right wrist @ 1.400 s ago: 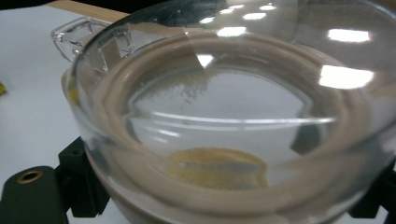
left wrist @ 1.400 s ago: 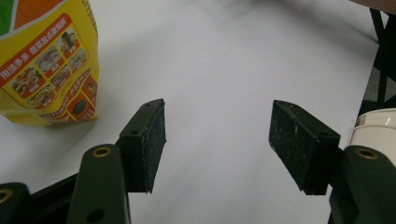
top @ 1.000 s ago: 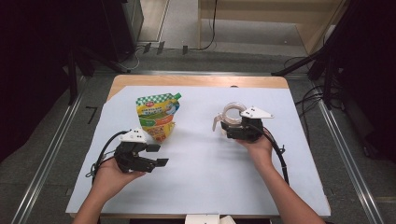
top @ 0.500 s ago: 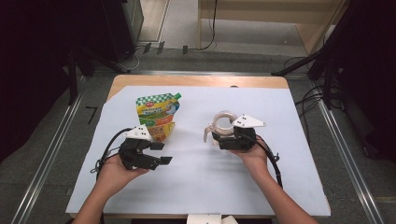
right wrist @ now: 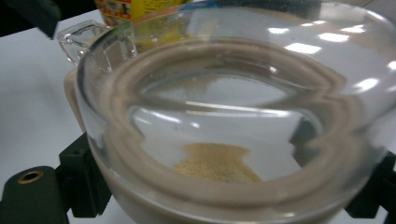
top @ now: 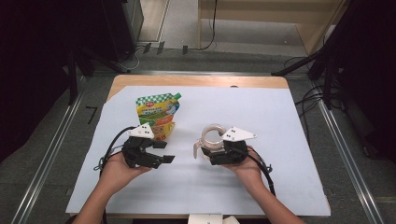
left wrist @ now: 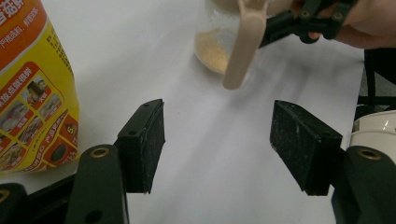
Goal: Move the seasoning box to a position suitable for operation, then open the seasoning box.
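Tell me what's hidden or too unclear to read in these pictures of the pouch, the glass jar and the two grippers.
- Pouch: print too small in the high view; cut off by the left edge in the left gripper view.
- Glass jar: its base is cut off by the bottom edge in the right gripper view.
- Right gripper: its jaw tips are hidden behind the jar in the high view.
- White container: cut off by the right edge in the left gripper view.
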Tool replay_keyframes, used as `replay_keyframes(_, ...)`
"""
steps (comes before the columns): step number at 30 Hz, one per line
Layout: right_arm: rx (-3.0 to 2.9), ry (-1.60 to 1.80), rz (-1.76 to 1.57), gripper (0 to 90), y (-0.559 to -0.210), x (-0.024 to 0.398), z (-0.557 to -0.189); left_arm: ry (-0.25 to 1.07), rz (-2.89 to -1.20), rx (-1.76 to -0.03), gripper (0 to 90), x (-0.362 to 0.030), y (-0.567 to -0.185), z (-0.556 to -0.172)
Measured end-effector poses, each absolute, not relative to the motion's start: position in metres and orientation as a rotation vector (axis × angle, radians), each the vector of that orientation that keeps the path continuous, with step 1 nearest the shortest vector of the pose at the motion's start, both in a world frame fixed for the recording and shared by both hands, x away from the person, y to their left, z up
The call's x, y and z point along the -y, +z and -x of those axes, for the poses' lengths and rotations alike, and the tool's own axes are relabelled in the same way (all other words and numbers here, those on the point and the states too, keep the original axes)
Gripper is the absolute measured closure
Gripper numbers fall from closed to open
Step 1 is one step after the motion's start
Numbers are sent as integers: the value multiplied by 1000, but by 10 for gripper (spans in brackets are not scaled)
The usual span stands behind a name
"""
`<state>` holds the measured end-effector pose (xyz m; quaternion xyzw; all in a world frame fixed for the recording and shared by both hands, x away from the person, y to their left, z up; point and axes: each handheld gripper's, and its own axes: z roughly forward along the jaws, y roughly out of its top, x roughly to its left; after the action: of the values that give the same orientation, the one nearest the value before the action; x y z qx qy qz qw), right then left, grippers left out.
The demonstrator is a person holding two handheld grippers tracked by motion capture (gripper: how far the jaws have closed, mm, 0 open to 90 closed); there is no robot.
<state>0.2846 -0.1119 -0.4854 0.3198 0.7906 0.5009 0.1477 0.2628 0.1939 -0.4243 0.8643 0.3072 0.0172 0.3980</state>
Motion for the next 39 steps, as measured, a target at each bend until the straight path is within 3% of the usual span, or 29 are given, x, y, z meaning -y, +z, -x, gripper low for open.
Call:
replay_keyframes(16,-2340,1438,-907,117,-498,103,-271,8,-2226,-734,364,-166,-433,-271)
replay_keyframes(28,-2406,1377,-874,89,-491,111,-261,-5,-2238,-723,420,-160,-435,-281)
replay_keyframes(33,-2434,1379,-893,101,-482,126,-249,32,-2252,-732,488,-156,-435,-284)
replay_keyframes(37,-2470,1389,-936,161,-477,142,-238,51,-2250,-688,591,-152,-438,-286)
replay_keyframes(39,-2463,1399,-923,248,-474,148,-233,33,-2248,-684,651,-150,-439,-288)
